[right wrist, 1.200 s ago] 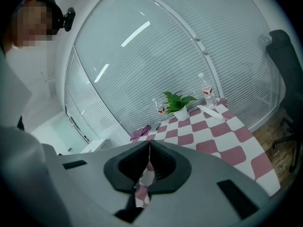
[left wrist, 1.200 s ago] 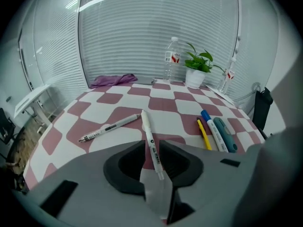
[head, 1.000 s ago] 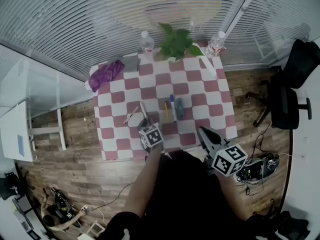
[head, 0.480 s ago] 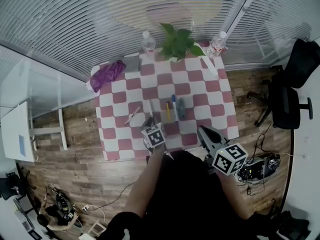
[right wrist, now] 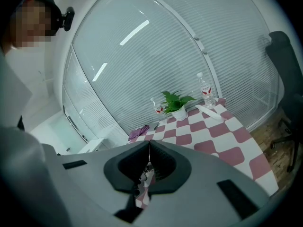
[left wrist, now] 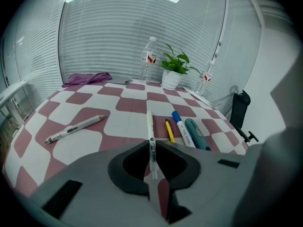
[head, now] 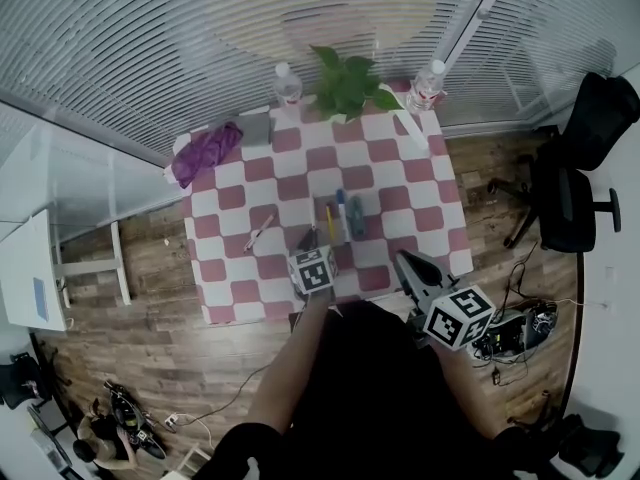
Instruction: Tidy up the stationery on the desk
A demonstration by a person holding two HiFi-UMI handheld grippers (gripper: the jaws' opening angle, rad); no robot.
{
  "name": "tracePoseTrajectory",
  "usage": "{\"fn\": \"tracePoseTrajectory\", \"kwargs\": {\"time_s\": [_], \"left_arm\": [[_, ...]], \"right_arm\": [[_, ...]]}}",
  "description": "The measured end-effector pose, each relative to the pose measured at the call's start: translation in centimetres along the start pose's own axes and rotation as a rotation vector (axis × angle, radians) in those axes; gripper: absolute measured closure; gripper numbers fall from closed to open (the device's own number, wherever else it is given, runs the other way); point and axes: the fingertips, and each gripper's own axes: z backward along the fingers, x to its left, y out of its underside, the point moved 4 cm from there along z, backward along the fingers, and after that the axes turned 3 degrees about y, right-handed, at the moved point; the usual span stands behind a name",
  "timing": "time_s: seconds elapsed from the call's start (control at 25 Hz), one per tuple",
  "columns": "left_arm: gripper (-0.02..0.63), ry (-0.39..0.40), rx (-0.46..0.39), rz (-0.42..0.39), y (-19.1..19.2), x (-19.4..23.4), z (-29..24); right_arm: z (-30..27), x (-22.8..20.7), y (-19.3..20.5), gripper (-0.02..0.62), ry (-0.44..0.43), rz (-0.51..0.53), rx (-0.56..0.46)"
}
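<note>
Table [head: 400, 178]: it is wearing a red and white checked cloth.
Chair [head: 575, 178]: it is black and is standing on the wood floor, off to the right of the table.
Plant [head: 350, 83]: it is sitting in a white pot at the far edge, in the middle.
Purple cloth [head: 205, 151]: it is lying at the far left corner.
Bottles: one bottle [head: 287, 83] is standing just left of the plant and the other bottle [head: 428, 86] just right of it.
Right gripper [right wrist: 149, 143]: it is hanging by the near right corner. Its jaws are pressing together with nothing between them.
Left gripper [left wrist: 151, 143]: it is hanging over the near edge, in the middle, and is squeezing the white pen [left wrist: 150, 131] tight. The pen is pointing toward the far side.
Row of pens: a yellow pen [left wrist: 169, 130], a blue-capped marker [left wrist: 182, 129] and a teal pen [left wrist: 198, 134] are lying side by side, just right of the white pen.
Loose pen [left wrist: 73, 129]: it is lying alone on the left, well apart from the row.
</note>
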Motion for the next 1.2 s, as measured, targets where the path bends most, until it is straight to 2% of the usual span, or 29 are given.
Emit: {"fn": "tracePoseTrajectory", "kwargs": {"time_s": [0.2, 0.48, 0.64, 0.8, 1.0, 1.2], "left_arm": [[0.540, 0.020, 0.004, 0.027, 0.3, -0.6, -0.5], [0.538, 0.018, 0.023, 0.020, 0.7, -0.8, -0.7], [0.469, 0.029, 0.024, 0.008, 0.5, -1.2, -0.6], [0.463, 0.012, 0.024, -0.016, 0.0, -1.0, -0.2], [0.462, -0.031, -0.010, -0.112, -1.6, 1.2, 1.0], [0.448, -0.032, -0.019, -0.335, -3.1, 4.7, 2.5]], "right_arm": [[0.1, -0.4, 0.3, 0.574, 0.004, -0.019, 0.009], [0.0, -0.6, 0.0, 0.574, 0.005, -0.027, 0.004], [-0.2, -0.5, 0.0, 0.574, -0.002, -0.027, 0.006], [-0.4, -0.2, -0.2, 0.574, -0.011, -0.023, 0.002], [-0.7, -0.3, -0.5, 0.574, -0.013, -0.023, -0.004], [-1.0, -0.4, -0.7, 0.574, -0.022, -0.025, -0.003]]}}
